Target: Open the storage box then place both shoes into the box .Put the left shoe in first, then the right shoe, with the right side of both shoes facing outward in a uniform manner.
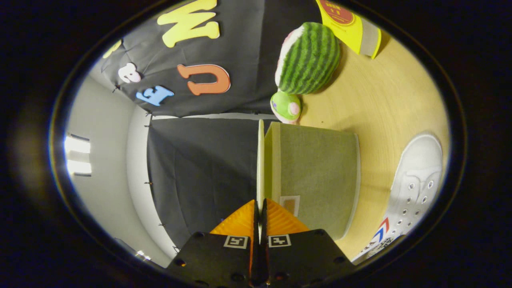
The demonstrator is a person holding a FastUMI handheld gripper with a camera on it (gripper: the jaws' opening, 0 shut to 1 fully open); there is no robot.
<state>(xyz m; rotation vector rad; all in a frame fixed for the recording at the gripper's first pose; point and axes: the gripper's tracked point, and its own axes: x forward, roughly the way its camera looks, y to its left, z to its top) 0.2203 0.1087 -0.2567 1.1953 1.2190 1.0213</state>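
Wooden table (384, 104), seen rolled sideways. On it we see the grey box (316, 176), interior hidden; its lid (260, 160) is pinched edge-on by the gripper (260, 218). A white shoe (416, 188) lies beside the box, a watermelon plush (308, 58) beyond.

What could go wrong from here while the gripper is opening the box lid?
1. The gripper is shut on the thin edge of the lid, holding only a narrow strip; the lid could slip out and drop back onto the storage box.
2. The box looks light; pulling the lid may drag or tip it toward the white shoe.
3. The watermelon plush sits close behind the box and might get bumped.
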